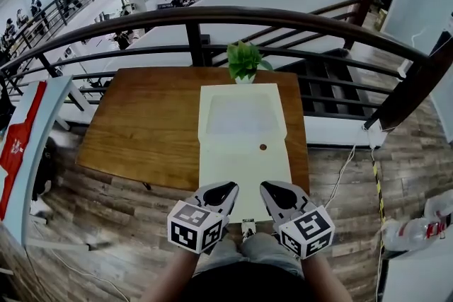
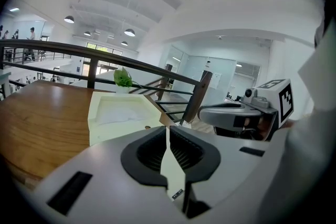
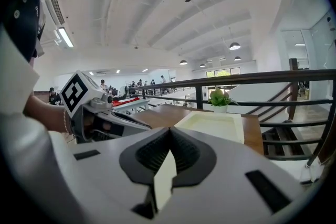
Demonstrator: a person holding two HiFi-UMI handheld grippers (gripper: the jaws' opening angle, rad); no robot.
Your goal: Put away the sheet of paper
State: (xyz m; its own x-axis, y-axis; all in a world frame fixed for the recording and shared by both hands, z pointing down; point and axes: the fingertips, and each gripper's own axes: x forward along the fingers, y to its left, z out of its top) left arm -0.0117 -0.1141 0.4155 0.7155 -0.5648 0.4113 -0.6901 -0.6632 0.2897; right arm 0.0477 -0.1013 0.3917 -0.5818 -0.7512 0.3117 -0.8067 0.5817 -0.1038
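Both closed tip to tip, nothing pinched: left gripper (image 1: 225,189), right gripper (image 1: 272,190) | held side by side over near end of cream tray (image 1: 244,166) on wooden table (image 1: 141,124) | sheet of paper (image 1: 241,114) lying flat in tray's recess, beyond both grippers; potted plant (image 1: 245,61) just behind tray

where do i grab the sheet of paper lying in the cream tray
Probably its near edge, coming from the person's side: the sheet of paper lies flat in the recess of the cream tray, and the potted plant crowds the far end.
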